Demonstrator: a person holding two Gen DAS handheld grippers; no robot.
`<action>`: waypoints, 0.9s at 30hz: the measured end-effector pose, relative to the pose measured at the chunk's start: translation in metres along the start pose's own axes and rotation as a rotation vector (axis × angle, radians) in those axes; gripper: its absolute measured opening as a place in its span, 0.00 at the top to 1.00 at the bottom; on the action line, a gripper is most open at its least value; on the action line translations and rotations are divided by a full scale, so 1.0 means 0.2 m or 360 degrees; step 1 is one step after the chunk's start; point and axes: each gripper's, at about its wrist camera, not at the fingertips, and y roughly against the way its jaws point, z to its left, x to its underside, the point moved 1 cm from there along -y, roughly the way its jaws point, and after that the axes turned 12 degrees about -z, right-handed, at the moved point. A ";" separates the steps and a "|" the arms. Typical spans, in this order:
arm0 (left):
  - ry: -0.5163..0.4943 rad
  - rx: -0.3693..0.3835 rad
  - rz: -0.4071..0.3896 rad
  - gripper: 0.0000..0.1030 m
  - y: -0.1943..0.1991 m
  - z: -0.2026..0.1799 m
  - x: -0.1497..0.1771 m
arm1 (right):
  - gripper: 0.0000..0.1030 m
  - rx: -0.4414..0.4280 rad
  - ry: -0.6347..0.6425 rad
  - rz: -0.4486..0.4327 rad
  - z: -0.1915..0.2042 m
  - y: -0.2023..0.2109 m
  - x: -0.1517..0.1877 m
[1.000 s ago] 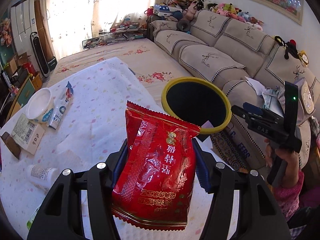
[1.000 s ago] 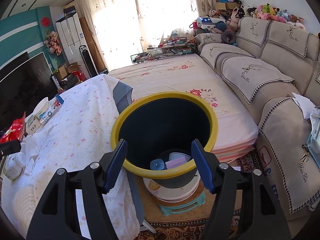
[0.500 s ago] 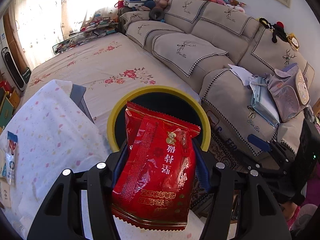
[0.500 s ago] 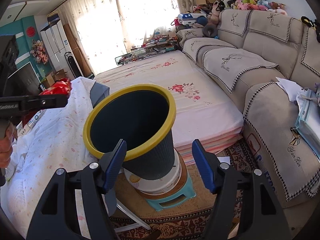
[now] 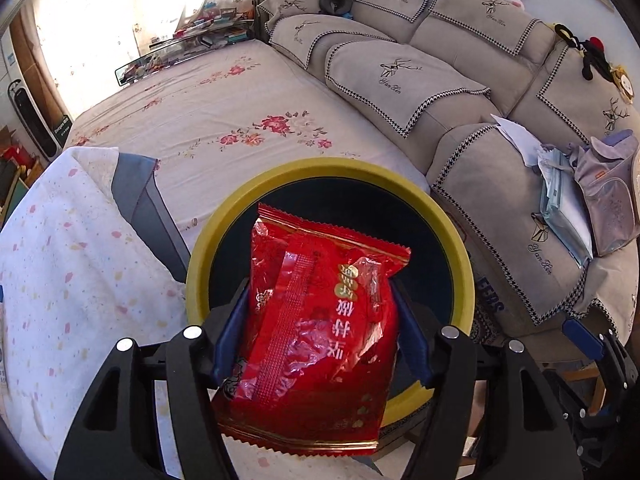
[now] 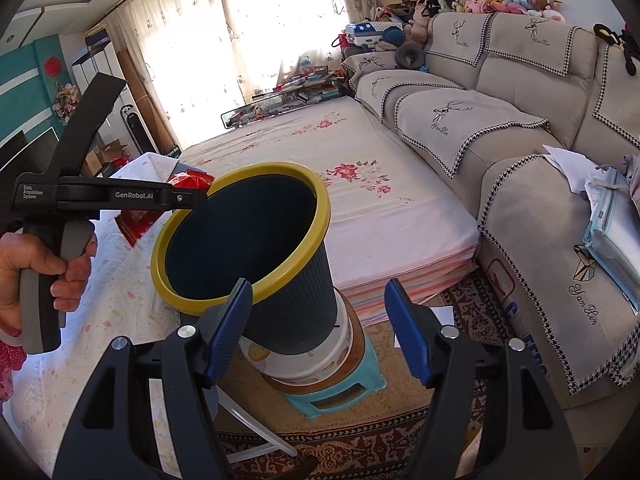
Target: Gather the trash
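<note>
Now the left tongs (image 5: 320,320) are opening around the crinkly red foil snack packet (image 5: 316,336), low centre above the yellow-rimmed dark bin (image 5: 452,236); dropping remains. Right tongs (image 6: 318,324) gape empty.

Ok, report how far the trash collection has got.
Done: red snack bag brought over the tilted yellow-rimmed bin. In hand: the left claw is opening with the bag between its fingers; the right claw straddles the bin's rim, tipping it. Left: the bag's drop into the bin; other trash is out of view.
</note>
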 end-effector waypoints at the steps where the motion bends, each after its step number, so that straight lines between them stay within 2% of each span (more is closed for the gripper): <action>1: 0.0003 -0.0010 -0.0002 0.29 -0.01 0.01 0.00 | 0.37 0.0001 0.0001 0.0003 0.00 0.00 0.00; 3: 0.0017 -0.0026 -0.0007 0.24 -0.02 0.02 0.00 | 0.37 0.0001 0.0003 0.0005 0.00 0.00 0.00; 6: 0.0031 -0.0024 0.0001 0.24 0.00 0.03 0.00 | 0.36 0.0002 0.0003 0.0005 0.00 0.00 -0.01; 10: 0.0010 -0.0024 -0.0037 0.21 0.14 0.02 0.00 | 0.36 -0.0006 0.0005 0.0002 0.01 0.00 -0.01; 13: 0.0041 -0.0003 -0.0075 0.19 0.31 0.02 0.01 | 0.35 -0.0024 0.0011 0.0003 0.03 0.01 -0.01; 19: 0.0063 -0.0060 -0.0252 0.13 0.76 0.09 0.11 | 0.35 -0.0078 0.0046 0.0009 0.10 0.01 0.00; 27: 0.0257 -0.0148 -0.0423 0.12 1.30 0.29 0.41 | 0.34 -0.0154 0.0120 0.0003 0.26 0.05 0.01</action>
